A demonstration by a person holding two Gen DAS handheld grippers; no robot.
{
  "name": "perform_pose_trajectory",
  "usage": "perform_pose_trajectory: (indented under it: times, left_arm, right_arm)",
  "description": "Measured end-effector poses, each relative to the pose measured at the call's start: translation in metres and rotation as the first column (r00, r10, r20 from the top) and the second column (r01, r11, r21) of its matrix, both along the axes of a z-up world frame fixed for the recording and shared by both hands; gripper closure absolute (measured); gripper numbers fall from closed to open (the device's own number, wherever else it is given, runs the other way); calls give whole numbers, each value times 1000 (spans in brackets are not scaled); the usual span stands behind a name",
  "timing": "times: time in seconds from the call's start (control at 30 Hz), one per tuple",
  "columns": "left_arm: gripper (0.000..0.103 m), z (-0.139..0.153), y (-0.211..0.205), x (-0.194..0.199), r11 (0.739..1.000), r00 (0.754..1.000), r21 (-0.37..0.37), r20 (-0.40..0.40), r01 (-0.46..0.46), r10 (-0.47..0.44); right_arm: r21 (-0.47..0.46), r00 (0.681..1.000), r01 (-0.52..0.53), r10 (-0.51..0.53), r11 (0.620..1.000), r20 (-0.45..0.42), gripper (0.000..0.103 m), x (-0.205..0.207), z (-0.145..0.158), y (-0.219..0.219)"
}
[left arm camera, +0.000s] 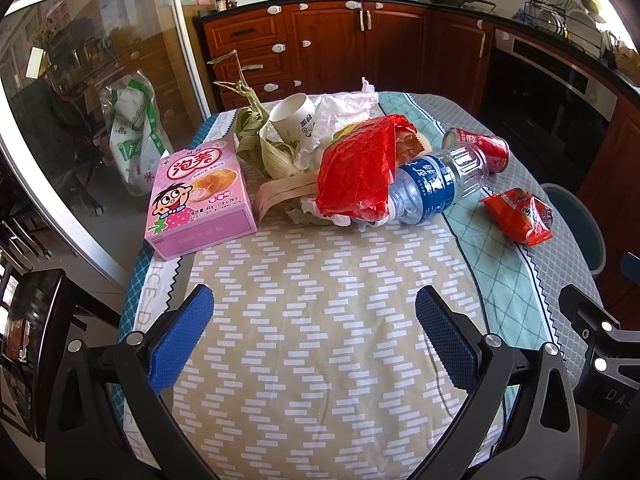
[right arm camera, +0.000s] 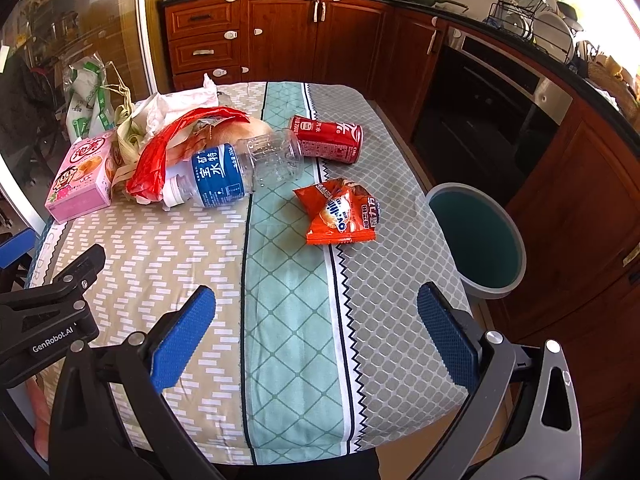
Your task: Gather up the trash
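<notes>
Trash lies across the far half of the cloth-covered table (left arm camera: 320, 320). A pink snack box (left arm camera: 200, 196) (right arm camera: 82, 178) is at the left. Beside it are corn husks (left arm camera: 256, 140), a paper cup (left arm camera: 292, 118), white crumpled paper (left arm camera: 344, 108), a red plastic bag (left arm camera: 356, 168) (right arm camera: 156, 156) and a clear water bottle (left arm camera: 432, 184) (right arm camera: 236, 172) on its side. A red can (left arm camera: 480, 148) (right arm camera: 328, 138) and an orange snack packet (left arm camera: 520, 216) (right arm camera: 340, 212) lie to the right. My left gripper (left arm camera: 314, 328) and right gripper (right arm camera: 316, 332) hang open above the near cloth, holding nothing.
A grey bin with a teal inside (right arm camera: 476, 236) (left arm camera: 576, 224) stands on the floor off the table's right edge. Wooden cabinets (right arm camera: 320, 36) and an oven (right arm camera: 492, 92) line the back and right. A glass door (left arm camera: 88, 120) with a green-white bag (left arm camera: 136, 132) is at the left.
</notes>
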State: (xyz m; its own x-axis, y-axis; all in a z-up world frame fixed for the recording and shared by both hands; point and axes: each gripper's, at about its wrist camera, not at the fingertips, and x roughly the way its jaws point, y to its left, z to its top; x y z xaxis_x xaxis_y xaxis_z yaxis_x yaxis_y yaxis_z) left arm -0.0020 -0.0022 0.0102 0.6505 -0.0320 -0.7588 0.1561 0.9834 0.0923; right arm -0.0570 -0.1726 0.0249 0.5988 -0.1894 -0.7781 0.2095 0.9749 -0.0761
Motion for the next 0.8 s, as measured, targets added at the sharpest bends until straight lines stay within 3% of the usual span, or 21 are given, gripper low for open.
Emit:
perform_pose_trajectory:
  times: [0.5,0.8]
  left_arm:
    - [2,-8,5,10,999,999,-24,-27,29,-30]
    - [2,-5,-3,53,987,986,-35,-52,156,-158]
  right_arm:
    - [5,1000,8,-8,1000,-22,6,4,-8,-7]
    - [20,998,18,-17,1000,-56,6,31,-15,-50]
